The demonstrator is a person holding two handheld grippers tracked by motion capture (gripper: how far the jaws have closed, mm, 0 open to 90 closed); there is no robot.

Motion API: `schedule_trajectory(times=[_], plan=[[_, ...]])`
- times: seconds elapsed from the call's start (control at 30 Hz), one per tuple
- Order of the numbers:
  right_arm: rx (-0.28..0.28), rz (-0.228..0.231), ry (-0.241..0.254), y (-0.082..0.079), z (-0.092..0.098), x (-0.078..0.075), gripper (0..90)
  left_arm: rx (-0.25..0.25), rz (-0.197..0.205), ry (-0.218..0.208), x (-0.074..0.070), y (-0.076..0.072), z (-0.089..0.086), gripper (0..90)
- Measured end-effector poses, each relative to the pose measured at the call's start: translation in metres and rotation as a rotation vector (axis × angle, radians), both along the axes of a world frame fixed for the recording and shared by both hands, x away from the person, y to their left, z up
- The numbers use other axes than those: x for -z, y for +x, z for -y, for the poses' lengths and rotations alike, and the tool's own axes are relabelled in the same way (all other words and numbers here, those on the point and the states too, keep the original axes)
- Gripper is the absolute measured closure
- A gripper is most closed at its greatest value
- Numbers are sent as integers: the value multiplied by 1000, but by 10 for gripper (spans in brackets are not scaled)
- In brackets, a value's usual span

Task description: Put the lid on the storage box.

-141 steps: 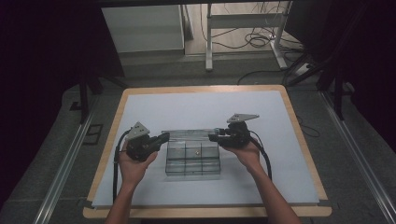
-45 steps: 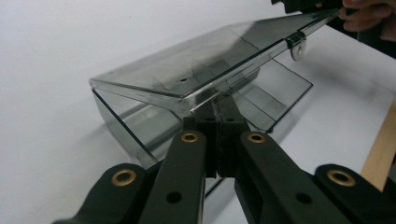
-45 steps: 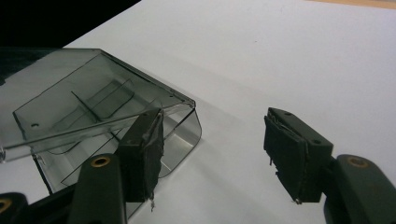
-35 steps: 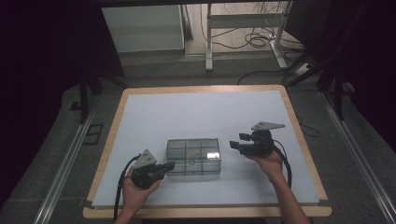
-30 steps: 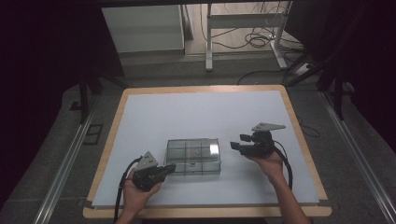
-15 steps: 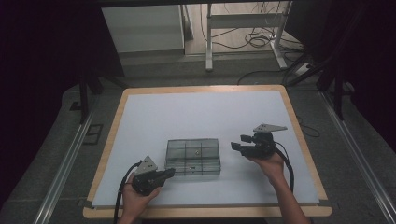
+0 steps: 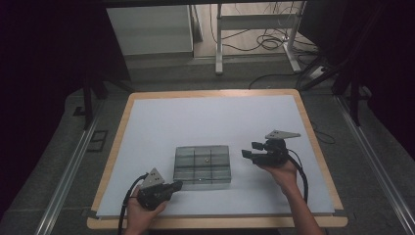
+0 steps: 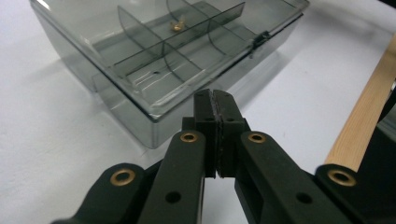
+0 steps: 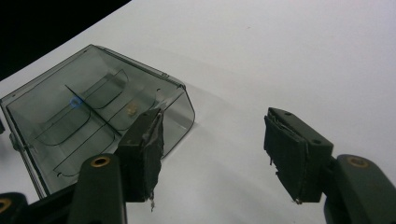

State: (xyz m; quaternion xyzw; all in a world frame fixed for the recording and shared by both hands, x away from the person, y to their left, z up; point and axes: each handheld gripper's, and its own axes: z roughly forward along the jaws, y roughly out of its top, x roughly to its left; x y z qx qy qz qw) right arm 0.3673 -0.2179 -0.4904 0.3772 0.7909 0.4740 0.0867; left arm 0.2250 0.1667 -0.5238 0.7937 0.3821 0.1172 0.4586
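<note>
A white tabletop [image 7: 210, 117] with a wooden border carries a clear, smoke-tinted plastic box [image 7: 202, 165]. The box lies flat near the front edge of the tabletop, roughly midway between its left and right edges. Thin dividers split the inside of the box into small compartments, and its lid is closed. A small brass-coloured piece [image 8: 176, 26] rests in one of the compartments; its exact shape is too small to tell.

A person's forearms come in from the front edge, each hand holding a black gripper.

The left gripper [image 7: 176, 185] sits by the front left corner of the box, close to the front edge of the tabletop. Its fingers [image 8: 205, 109] are pressed together with nothing between them, and their tips point at the near corner of the box, just short of it. The wooden border of the tabletop runs along its right side in the left gripper view.

The right gripper [image 7: 247, 154] is held to the right of the box, a little apart from it, pointing towards its right side. Its fingers [image 9: 144, 149] stand apart with nothing between them, above bare white tabletop.
</note>
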Motion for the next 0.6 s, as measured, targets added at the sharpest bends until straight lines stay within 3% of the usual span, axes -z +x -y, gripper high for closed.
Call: schedule_trajectory(times=[0.13,0.3,0.4,0.6], plan=[[-2,-2,-1,-2,1,1,369,-18,29,-15,-5,1,-5,893],[3,4,2,-4,3,2,368,-108,81,-27,-9,9,-23,875],[6,2,11,-5,6,2,367,-131,68,-86,-14,13,-38,867],[15,6,11,-8,10,5,366,-191,69,-104,-17,17,-58,841]])
